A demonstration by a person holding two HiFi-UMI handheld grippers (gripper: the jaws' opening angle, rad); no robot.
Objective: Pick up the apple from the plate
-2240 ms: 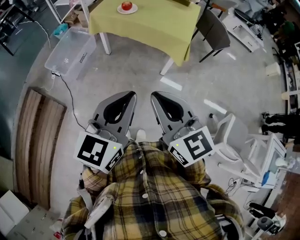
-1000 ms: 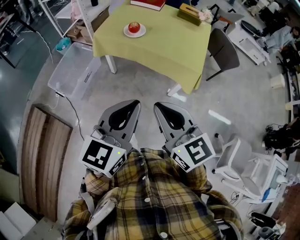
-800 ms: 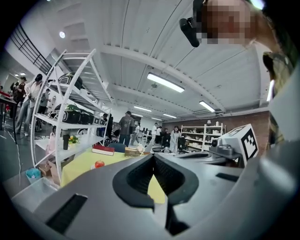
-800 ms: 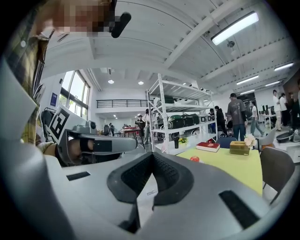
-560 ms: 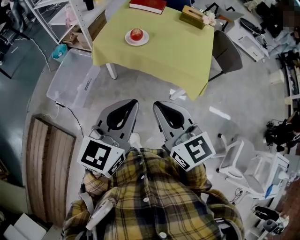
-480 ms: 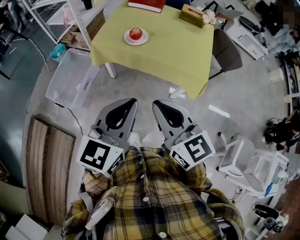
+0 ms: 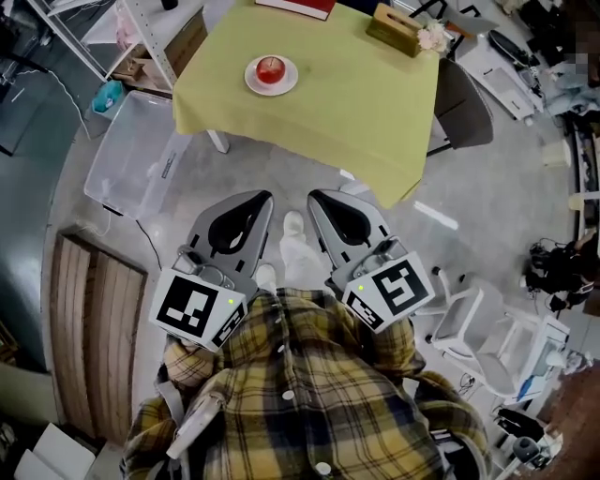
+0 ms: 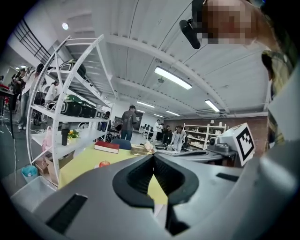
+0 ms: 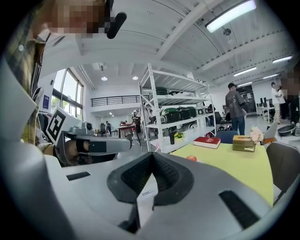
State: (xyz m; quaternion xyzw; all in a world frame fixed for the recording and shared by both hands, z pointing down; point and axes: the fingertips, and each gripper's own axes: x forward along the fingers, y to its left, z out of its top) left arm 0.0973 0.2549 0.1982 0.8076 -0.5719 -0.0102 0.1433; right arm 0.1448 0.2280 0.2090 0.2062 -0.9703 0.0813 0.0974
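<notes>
A red apple lies on a small white plate near the far left corner of a table with a yellow-green cloth. Both grippers are held side by side close to the person's chest, over the floor and well short of the table. The left gripper has its jaws closed together with nothing in them, and so does the right gripper. In the left gripper view the apple shows small and far beyond the left gripper. The right gripper view has the apple beyond the right gripper.
A red book and a tissue box sit at the table's far edge. A grey chair stands at its right side. A clear plastic bin and a white shelf rack stand to the left. Wooden boards lie on the floor.
The table with the apple has come closer and lower in the head view as the person walks toward it. Both grippers stay shut and side by side.
</notes>
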